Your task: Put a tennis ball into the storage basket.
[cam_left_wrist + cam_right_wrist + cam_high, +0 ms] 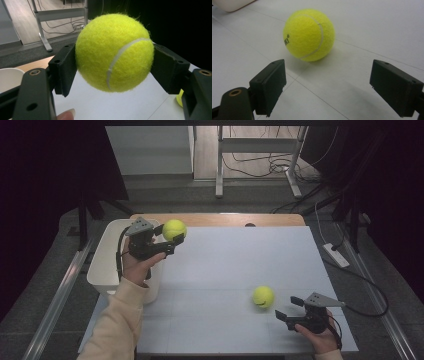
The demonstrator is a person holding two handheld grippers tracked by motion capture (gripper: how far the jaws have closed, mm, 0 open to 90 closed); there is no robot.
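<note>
**A:** White table top [225, 270], pale board over a wood edge at the far side, and a white bin [107, 255] hanging off the far left corner. Two yellow tennis balls w/ two handheld tongs.

**B:** Which ball's in play?

**A:** Left gripper [172, 239] is clamped on the held ball [174, 229], up off the table, just right of the bin's far rim. In the left gripper view the held ball [114, 52] sits squeezed btwn both pads, white seam curving down its front, fuzz intact, no squash I can see.

**B:** And the other one?

**A:** Loose ball [263, 296] rests on the table near right. Right gripper [290, 309] is just right of it and a bit nearer, jaws spread wide w/ nothing in them. From the right gripper view the loose ball [309, 35] lies straight ahead, slightly left of centre, past the pads, not touching. Dark print on its left side, too small to read.

**B:** So next?

**A:** Imo the left one only needs to go left over the bin. It's round, so no long axis to line up.
</note>
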